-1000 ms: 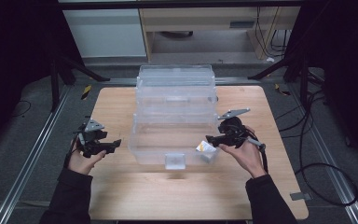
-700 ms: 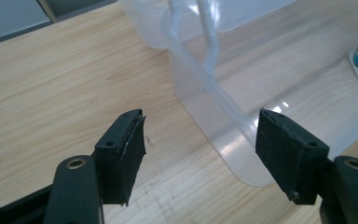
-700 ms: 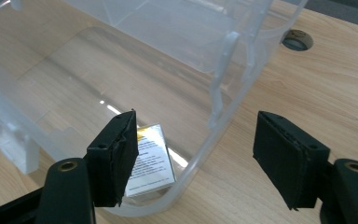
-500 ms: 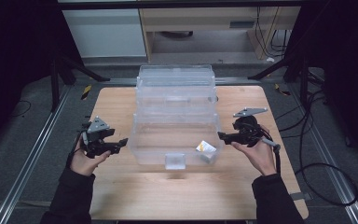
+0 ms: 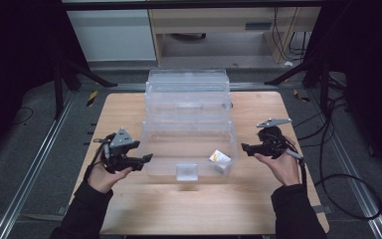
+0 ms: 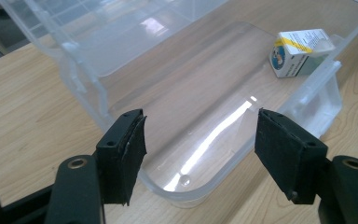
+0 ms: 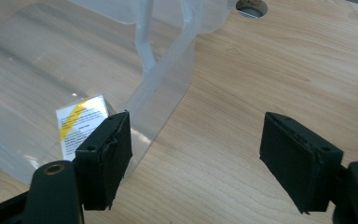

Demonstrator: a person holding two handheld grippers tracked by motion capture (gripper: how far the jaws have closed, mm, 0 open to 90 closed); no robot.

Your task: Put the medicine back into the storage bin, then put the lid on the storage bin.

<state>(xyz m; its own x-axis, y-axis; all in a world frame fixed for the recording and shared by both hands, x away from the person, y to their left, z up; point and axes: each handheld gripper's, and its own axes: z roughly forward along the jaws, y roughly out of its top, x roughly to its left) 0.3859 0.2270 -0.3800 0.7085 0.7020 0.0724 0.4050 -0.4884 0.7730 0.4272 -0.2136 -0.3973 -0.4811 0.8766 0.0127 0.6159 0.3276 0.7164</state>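
Observation:
A clear plastic box (image 5: pixel 189 130) stands open mid-table, its lid (image 5: pixel 188 82) leaning back behind it. A small white and yellow carton (image 5: pixel 219 157) lies inside at the front right corner. My left gripper (image 5: pixel 147 158) hovers just off the box's left front corner, open and empty. In the left gripper view, that gripper (image 6: pixel 200 144) looks across the box floor (image 6: pixel 186 93) toward the carton (image 6: pixel 298 51). My right gripper (image 5: pixel 244 147) is open, a short way right of the box. The right gripper view has its jaws (image 7: pixel 196 149) apart over bare wood, beside the box wall (image 7: pixel 163 93) and carton (image 7: pixel 81 123).
The wooden table (image 5: pixel 189 209) has free room in front of the box and on both sides. A round hole (image 7: pixel 251 5) sits in the tabletop near the box's far right corner. Cables (image 5: pixel 338 149) trail off the right edge.
My right gripper has drawn back out of the box to the right, leaving the carton lying inside. My left gripper has shifted slightly toward the box.

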